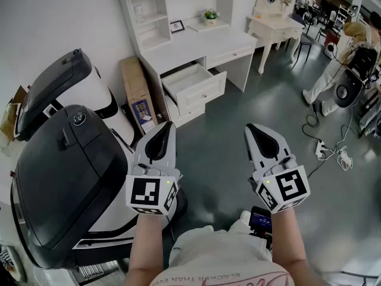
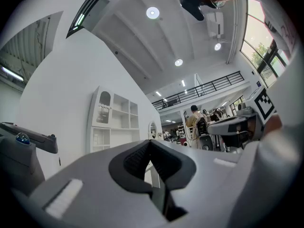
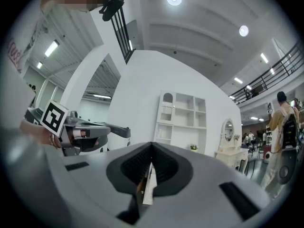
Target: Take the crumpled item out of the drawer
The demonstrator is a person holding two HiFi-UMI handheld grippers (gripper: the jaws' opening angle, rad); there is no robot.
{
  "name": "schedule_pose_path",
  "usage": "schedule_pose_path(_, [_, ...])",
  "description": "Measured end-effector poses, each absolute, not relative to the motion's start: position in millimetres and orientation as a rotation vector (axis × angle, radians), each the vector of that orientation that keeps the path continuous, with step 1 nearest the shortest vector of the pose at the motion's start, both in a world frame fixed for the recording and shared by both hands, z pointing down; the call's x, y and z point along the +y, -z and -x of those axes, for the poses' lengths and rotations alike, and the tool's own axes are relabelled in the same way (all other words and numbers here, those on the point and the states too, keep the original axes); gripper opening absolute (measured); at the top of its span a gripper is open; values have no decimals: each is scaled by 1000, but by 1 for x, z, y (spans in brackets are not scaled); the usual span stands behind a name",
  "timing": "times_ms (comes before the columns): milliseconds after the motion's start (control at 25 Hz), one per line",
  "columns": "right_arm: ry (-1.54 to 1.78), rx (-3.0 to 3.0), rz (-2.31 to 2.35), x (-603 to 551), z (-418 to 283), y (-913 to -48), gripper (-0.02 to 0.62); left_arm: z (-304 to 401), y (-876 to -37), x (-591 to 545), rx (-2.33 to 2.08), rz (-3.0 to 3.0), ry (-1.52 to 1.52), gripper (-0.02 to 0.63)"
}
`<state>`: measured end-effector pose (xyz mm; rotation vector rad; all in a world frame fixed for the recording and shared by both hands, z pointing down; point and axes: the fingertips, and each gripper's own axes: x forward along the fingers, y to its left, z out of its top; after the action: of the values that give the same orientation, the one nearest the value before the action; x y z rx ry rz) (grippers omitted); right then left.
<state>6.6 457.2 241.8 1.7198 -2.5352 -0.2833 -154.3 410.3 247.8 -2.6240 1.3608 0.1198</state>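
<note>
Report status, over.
Left gripper shut, empty. Right gripper shut, empty. Drawer open, well ahead; crumpled item not visible. Only floor between.

At nine o'clock the machine's [image 1: 65,177] shell is glossy black plastic. At twelve the desk [image 1: 202,43] and its drawer [image 1: 202,94] look smooth white-painted wood, beside a matt brown cardboard box [image 1: 138,94]. The left gripper [image 1: 165,128] and right gripper [image 1: 253,130] are matt grey plastic with ribbed black pads [image 2: 135,158].
</note>
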Motion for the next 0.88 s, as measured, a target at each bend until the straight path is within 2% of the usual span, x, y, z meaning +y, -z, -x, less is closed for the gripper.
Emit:
schedule_pose_path(400, [292,-2505,-1715,460,12,-242,6,180,-246,406,1380,2625,-170,6])
schedule_pose_path(880, [295,-2541,-1713,413,-2,-239,6,177,-252,365,1440,2604,-156,6])
